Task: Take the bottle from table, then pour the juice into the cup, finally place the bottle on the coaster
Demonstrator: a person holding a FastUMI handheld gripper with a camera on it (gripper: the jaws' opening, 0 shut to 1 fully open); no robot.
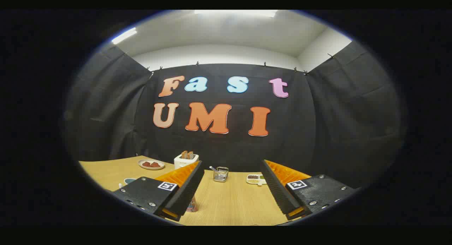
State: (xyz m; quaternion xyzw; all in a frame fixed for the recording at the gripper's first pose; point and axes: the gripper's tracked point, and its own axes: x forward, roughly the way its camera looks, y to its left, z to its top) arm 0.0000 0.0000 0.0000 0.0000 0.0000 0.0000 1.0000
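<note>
Black cloth walled the booth behind a wooden table (226, 202), with white ceiling and strip lights above. Over that table hung the gripper (231, 183), its two fingers spread wide apart and gripping nothing, bare tabletop showing between them. Just under the left finger, and largely hidden by it, peeked a small part of what may have been the bottle (192, 204); too little showed to be sure. Beyond the left finger stood a white toaster (185, 160) holding two slices, and farther left of it sat a plate (151, 164) of reddish food. Ahead, between the fingers, stood a wire basket (220, 174) with a utensil in it. Near the right finger lay a small tray (256, 179) of food. Beside the left finger, a cup (129, 181) edged into sight.
</note>
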